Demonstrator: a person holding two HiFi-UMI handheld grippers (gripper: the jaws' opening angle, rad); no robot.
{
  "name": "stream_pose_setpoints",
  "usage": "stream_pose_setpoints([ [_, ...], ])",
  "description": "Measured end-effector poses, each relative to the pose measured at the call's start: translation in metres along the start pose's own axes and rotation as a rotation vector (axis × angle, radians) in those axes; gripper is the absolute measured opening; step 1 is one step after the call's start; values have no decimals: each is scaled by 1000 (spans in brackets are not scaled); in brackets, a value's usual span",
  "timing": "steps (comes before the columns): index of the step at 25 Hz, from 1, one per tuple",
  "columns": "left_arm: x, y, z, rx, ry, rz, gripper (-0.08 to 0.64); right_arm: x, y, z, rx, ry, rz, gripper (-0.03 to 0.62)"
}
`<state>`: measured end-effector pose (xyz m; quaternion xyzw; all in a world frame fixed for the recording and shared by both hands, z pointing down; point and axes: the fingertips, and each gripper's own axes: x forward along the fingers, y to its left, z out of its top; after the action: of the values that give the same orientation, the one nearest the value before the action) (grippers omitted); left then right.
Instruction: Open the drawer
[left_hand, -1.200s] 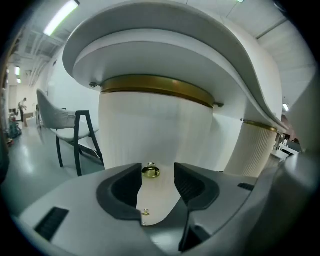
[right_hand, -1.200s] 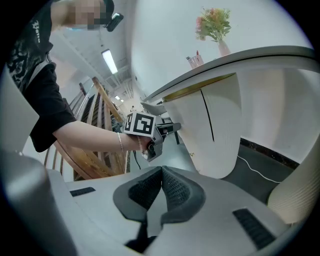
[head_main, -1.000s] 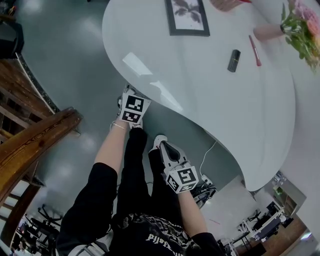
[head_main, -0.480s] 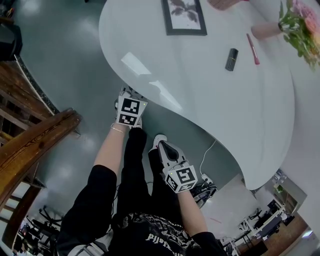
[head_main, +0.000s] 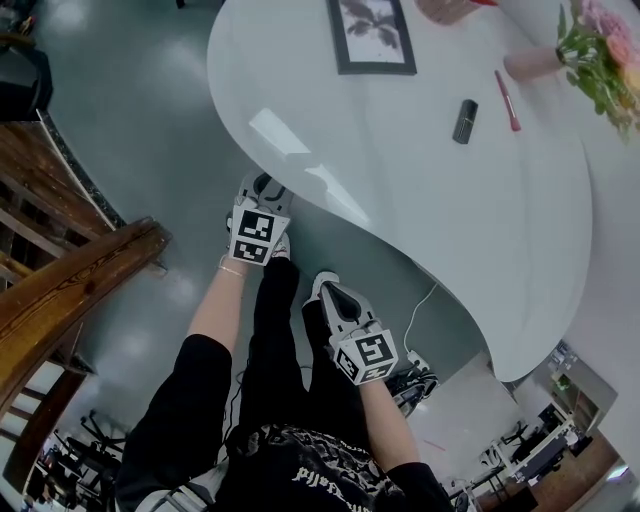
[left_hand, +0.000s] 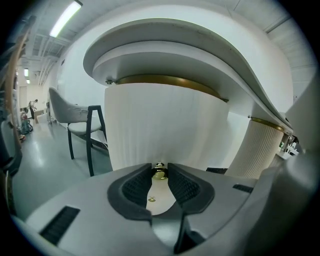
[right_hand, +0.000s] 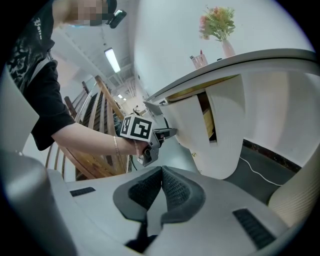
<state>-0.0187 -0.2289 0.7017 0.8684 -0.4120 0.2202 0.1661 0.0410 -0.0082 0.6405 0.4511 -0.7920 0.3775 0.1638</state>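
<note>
The drawer has a curved, ribbed white front (left_hand: 165, 125) under the white table top (head_main: 420, 180). My left gripper (left_hand: 159, 168) is shut on its small brass knob (left_hand: 159, 174), which sits between the pad tips. In the head view the left gripper (head_main: 262, 190) is just off the table's near edge. The right gripper view shows the left gripper (right_hand: 170, 132) at the drawer front (right_hand: 220, 130), which stands out from the table body, with a gap showing a wooden inside. My right gripper (right_hand: 162, 171) is shut on nothing and hangs lower, by the person's legs (head_main: 322, 283).
On the table lie a framed picture (head_main: 372, 33), a dark tube (head_main: 465, 120), a pink pen (head_main: 509, 100) and flowers (head_main: 603, 50). A wooden stair rail (head_main: 70, 290) runs at the left. A chair (left_hand: 82, 127) stands beyond the drawer, and a second ribbed pedestal (left_hand: 262, 145) is at the right.
My left gripper has drawn back a little from under the table's edge toward the person, still closed on the knob. The right gripper has stayed put.
</note>
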Motion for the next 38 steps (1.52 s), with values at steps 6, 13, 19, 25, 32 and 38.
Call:
stream_pose_setpoints([
  [6,-7,0,-5,8,15,6,112,-2,0,1,-7,-2,4,26],
  [13,-18,0,-12,4,32,18,112,-7,2,-1,-18,3,11,26],
  [19,-29,0,-19,5,54,22,112,-8,5,-4,-23,9,18,26],
  [25,-41,0,-26,9,87,17,112,-8,11,-1,-32,11,28,26],
  [32,-51,1,-33,-13,118,28,112,-7,14,9,-14,-8,30,26],
  [38,-56,2,-37,-10,139,30,112,-7,19,10,-16,-4,37,26],
])
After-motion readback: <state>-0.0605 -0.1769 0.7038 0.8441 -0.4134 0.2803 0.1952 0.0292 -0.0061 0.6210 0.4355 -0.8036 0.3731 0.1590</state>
